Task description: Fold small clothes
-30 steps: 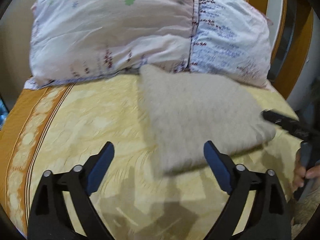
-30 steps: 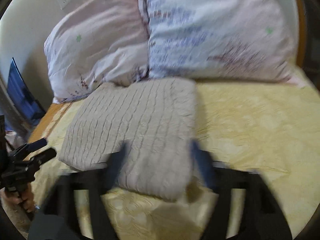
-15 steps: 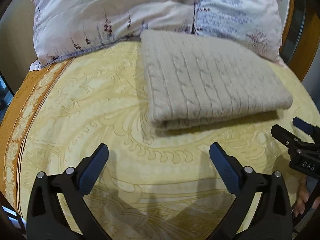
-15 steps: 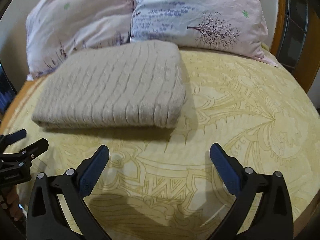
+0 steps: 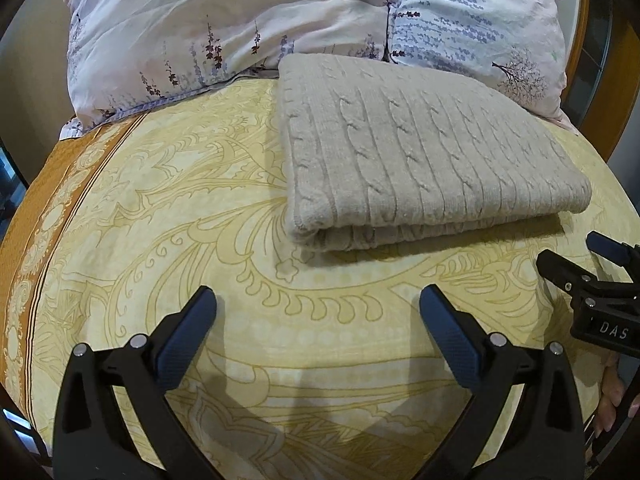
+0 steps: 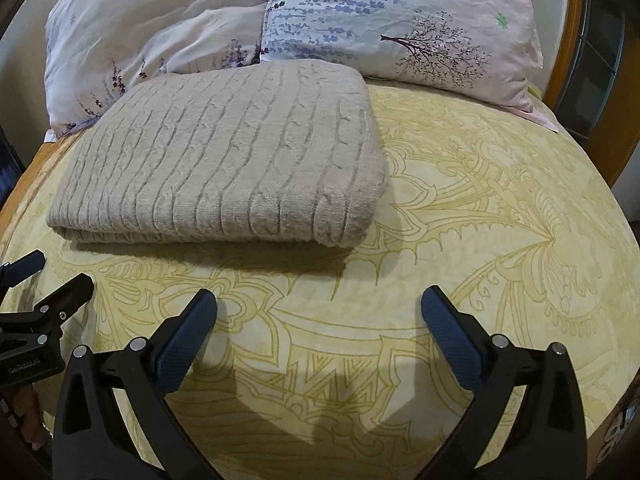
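- Grey cable-knit sweater (image 5: 424,152), folded into a thick rectangle, flat on the yellow patterned bedspread (image 5: 160,208), ahead of both claws and apart from them.
- Left claw (image 5: 318,304): spread wide, blue pads bare, nothing gripped; sweater ahead and a little to its right, near folded corner closest.
- Right claw (image 6: 319,304): likewise wide open and empty; sweater ahead and to its left, rounded fold edge facing it.
- Far edge of sweater against two floral pillows (image 6: 304,24), beyond both claws.
- Each claw visible at the edge of the other's view: right one at far right of the left view, left one at far left of the right view.
- Judged stage: fold looks finished, edges roughly square, layers stacked; likely a check or a final tidy.
- For a tidy: approach low along the bedspread, slide one finger under the near edge, close on all layers together, not just the top one.
- Grip both near corners at matching height, so the stack shifts as one and no layer slips out.
- Soft, thick knit: firm but slow closing, no dragging across the bedspread, or the lower layers may bunch.
- If no correction needed: keep claws clear, avoid brushing the near edge while pulling away.
- Risk: snagging a cable rib with a pad tip, opening the fold.
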Action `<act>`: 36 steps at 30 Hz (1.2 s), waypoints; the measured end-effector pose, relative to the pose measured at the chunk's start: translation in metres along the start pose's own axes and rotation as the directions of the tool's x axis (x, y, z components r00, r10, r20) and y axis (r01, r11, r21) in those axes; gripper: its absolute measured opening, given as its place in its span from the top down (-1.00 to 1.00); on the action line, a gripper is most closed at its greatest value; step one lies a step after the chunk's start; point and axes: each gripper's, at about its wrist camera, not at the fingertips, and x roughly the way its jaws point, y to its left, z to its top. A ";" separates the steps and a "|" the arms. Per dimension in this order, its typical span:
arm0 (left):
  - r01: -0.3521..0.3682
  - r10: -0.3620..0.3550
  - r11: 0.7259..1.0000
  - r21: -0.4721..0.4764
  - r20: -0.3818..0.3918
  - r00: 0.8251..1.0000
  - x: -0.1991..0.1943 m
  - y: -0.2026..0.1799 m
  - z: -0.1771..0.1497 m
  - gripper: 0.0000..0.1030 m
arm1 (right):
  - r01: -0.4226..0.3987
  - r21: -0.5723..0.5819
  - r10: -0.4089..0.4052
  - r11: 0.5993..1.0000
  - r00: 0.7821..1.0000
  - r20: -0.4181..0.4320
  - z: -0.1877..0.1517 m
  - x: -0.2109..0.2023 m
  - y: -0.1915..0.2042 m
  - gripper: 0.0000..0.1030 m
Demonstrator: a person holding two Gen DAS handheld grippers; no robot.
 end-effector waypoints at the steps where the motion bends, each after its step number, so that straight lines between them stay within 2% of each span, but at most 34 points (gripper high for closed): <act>1: 0.000 0.000 1.000 0.000 0.000 1.000 0.000 0.000 0.000 -0.97 | 0.001 0.000 -0.001 1.000 1.000 0.000 0.000 0.000 0.000 -0.97; 36: 0.000 0.000 1.000 -0.003 0.016 1.000 -0.001 0.000 0.000 -0.97 | 0.000 0.000 0.000 1.000 1.000 0.001 -0.001 0.000 0.000 -0.97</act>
